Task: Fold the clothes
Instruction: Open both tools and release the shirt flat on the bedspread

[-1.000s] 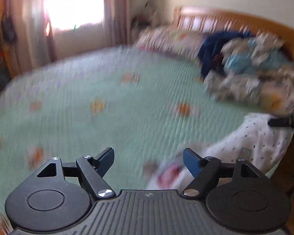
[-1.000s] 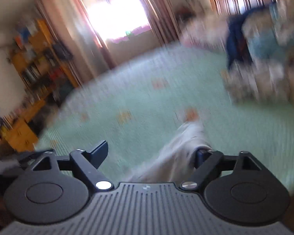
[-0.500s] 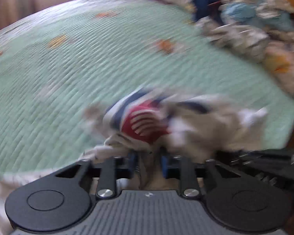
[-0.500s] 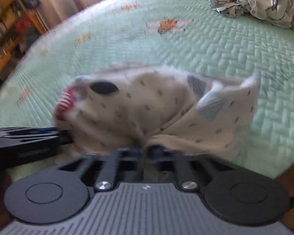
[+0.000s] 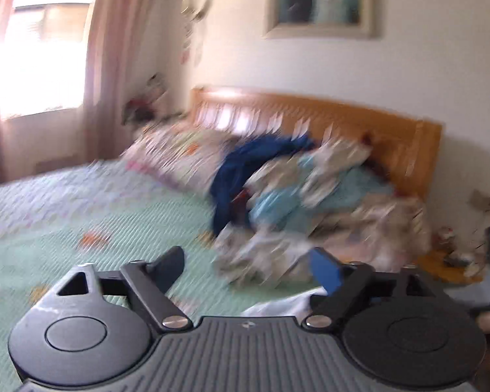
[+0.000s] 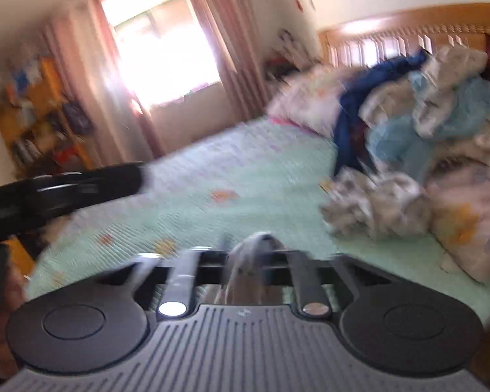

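The left gripper (image 5: 248, 266) has its jaws wide apart, just having opened, with nothing between them; a strip of white garment (image 5: 277, 303) lies just below and behind them at the near edge of the bed (image 5: 81, 215). In the right wrist view the right gripper (image 6: 251, 258) is blurred: a fold of pale cloth (image 6: 250, 261) rises between its jaws, which have just been opening, but whether the pads press on it I cannot tell. The left gripper shows there as a dark bar at the left edge.

The green quilt is open across its left and middle, from the near edge to the far pillow (image 5: 179, 156). The right side of the bed is crowded by a heap of clothes (image 5: 310, 202) with a dark blue piece (image 5: 245, 170) on top, reaching back to the wooden headboard (image 5: 359, 124). A window (image 6: 160, 49) with pink curtains stands beyond the far left side, a cluttered shelf (image 6: 39, 114) further left
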Available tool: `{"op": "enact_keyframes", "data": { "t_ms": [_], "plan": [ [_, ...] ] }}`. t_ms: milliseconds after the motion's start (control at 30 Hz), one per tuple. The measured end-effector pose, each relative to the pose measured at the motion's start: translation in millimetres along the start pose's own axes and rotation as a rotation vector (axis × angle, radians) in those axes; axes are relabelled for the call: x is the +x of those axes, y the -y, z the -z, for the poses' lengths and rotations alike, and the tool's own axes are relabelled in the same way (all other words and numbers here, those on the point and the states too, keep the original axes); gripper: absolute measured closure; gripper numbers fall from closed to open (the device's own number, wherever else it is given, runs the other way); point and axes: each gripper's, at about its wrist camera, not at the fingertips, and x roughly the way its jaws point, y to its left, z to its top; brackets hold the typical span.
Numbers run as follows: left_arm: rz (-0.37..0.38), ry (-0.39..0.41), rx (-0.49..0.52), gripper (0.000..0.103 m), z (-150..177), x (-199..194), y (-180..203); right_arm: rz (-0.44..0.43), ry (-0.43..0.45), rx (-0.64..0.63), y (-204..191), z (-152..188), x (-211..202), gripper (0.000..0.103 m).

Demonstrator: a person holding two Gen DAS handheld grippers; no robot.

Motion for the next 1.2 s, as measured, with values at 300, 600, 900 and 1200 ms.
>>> {"op": "enact_keyframes", "data": {
  "t_ms": [300,600,900,1200],
  "plan": [
    [-0.26,-0.455,-0.192,0.02,206,47,-103,0.064,-0.514,0.126,31,180,75,0.022],
    [-0.373,-0.403,-0.153,0.001,189,55,-92,0.092,-0.324,-0.058,-20,141,78,0.021],
    [-0.383,-0.505,-0.183,0.001,217,62,-93,0.138,-0.437,-0.027,-24,157,108,0.021],
    [-0.417,-0.501,-0.104,0.001,198,67,-82,0.201,-0.416,-0.057,-23,144,103,0.021]
  ]
}}
